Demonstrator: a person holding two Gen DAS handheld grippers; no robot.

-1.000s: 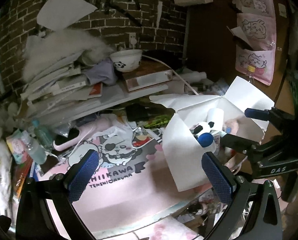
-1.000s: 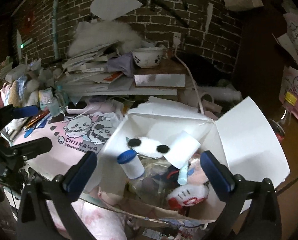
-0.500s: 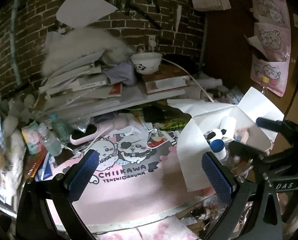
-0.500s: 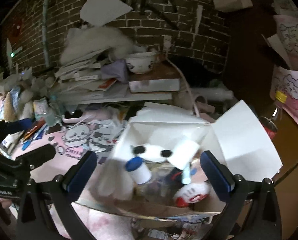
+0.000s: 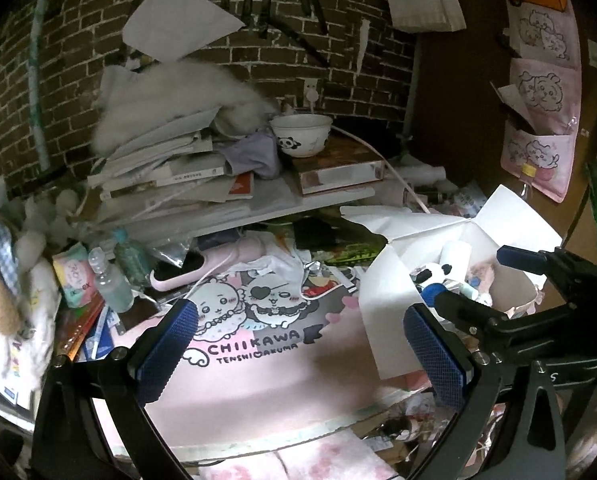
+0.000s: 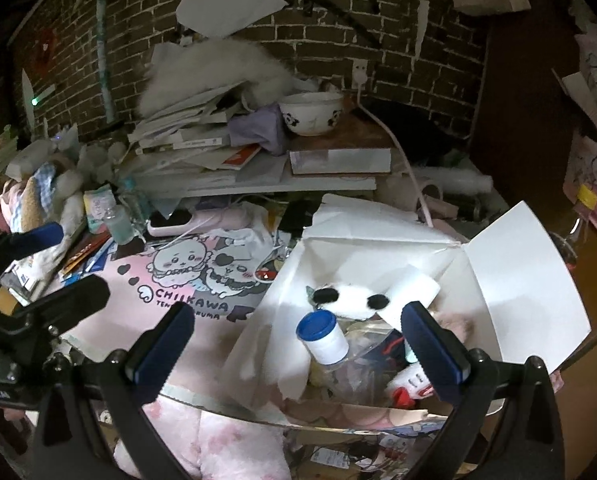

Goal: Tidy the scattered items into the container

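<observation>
A white cardboard box (image 6: 522, 280) with its flaps up stands on the right of the pink Chiikawa mat (image 5: 258, 364). Inside it lie a blue-capped white bottle (image 6: 324, 338), a panda plush (image 6: 348, 300), a white roll (image 6: 412, 290) and a red-and-white toy (image 6: 408, 386). My right gripper (image 6: 298, 350) hangs open just in front of the box, empty. My left gripper (image 5: 300, 350) is open over the bare mat, left of the box (image 5: 382, 300), with nothing between its fingers. A pink device (image 5: 194, 266) and a small clear bottle (image 5: 106, 280) lie at the mat's far-left edge.
A shelf (image 5: 298, 200) behind the mat carries stacked books, a white fluffy thing (image 5: 186, 92), a purple cloth and a panda bowl (image 5: 300, 134). Plush toys and packets crowd the left side. A brick wall closes the back. Pink pouches (image 5: 538, 120) hang on the right.
Both grippers have drawn back and swung left, away from the box. The box now sits further right in the left wrist view. Neither gripper has changed its opening.
</observation>
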